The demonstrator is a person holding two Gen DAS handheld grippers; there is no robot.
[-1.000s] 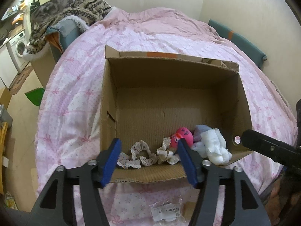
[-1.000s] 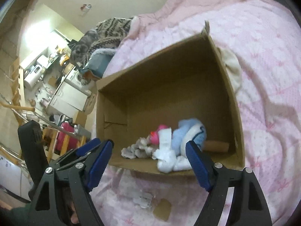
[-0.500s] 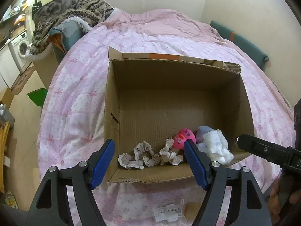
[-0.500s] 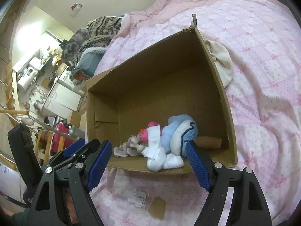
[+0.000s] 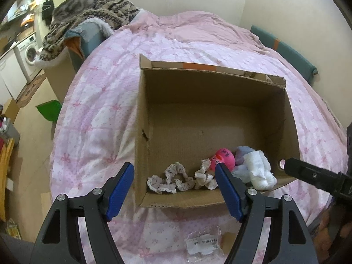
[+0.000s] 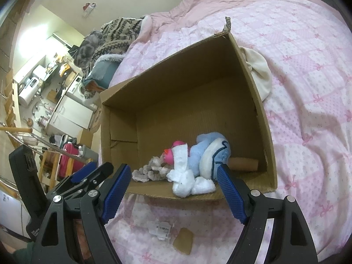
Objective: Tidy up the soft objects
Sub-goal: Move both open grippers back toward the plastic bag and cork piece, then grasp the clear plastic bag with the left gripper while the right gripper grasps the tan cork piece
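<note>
An open cardboard box lies on a pink bedspread. Along its near wall lie lace scrunchies, a pink toy, a light blue plush and a white cloth. My left gripper is open and empty, just in front of the box's near edge. My right gripper is open and empty, near the same edge; it also shows in the left wrist view.
A small plastic packet and a cardboard scrap lie on the bedspread in front of the box. A cream cloth lies behind the box's right wall. A patterned blanket is piled at the bed's far left.
Both grippers have pulled back and up from the box. The left gripper's jaws have opened wider. The objects in the box have not moved.
</note>
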